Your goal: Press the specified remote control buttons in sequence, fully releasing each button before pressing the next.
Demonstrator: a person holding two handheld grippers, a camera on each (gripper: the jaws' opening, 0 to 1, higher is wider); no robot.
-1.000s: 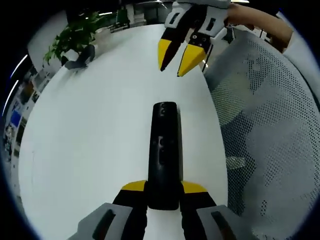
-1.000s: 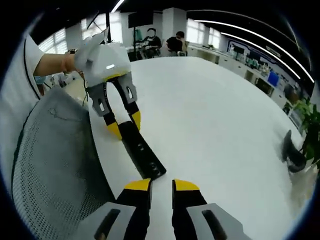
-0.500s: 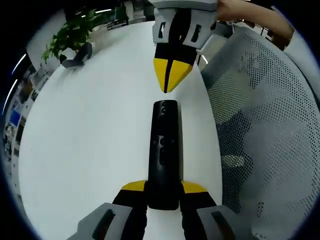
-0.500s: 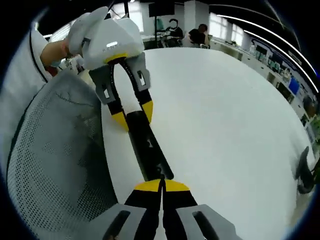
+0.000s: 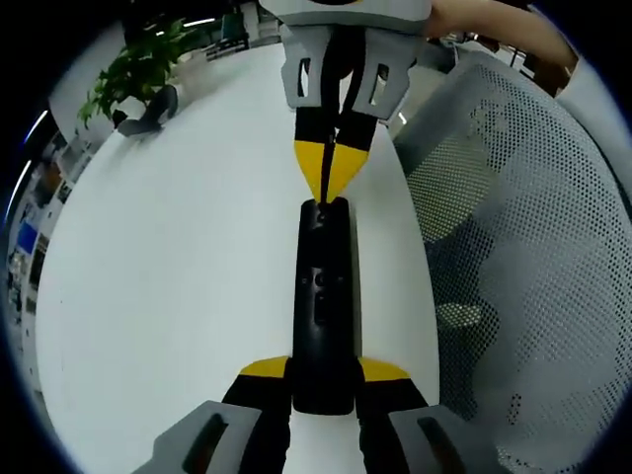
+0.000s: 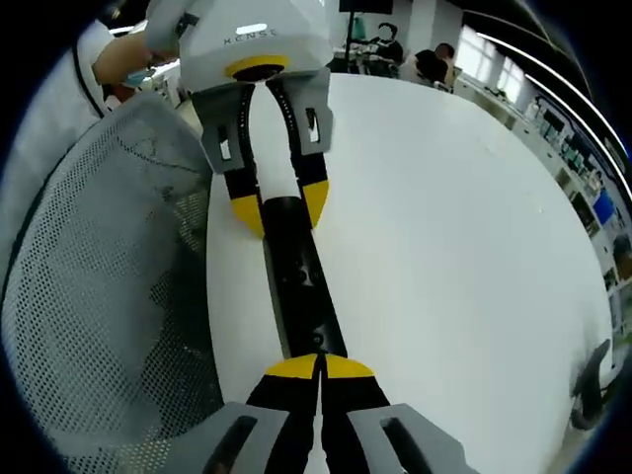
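Your left gripper [image 5: 321, 370] grips the near end of the black remote [image 5: 323, 301], which lies lengthwise on the white table [image 5: 178, 267] between its yellow tips. Your right gripper [image 5: 333, 183], jaws pressed together with nothing between them, touches its tips to the remote's far end. Beside the table's edge stands a mesh chair [image 5: 513, 257].

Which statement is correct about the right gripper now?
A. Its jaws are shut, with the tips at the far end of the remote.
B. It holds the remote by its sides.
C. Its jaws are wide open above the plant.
A: the right gripper has its yellow tips together at the end of the black remote, which the left gripper clamps.
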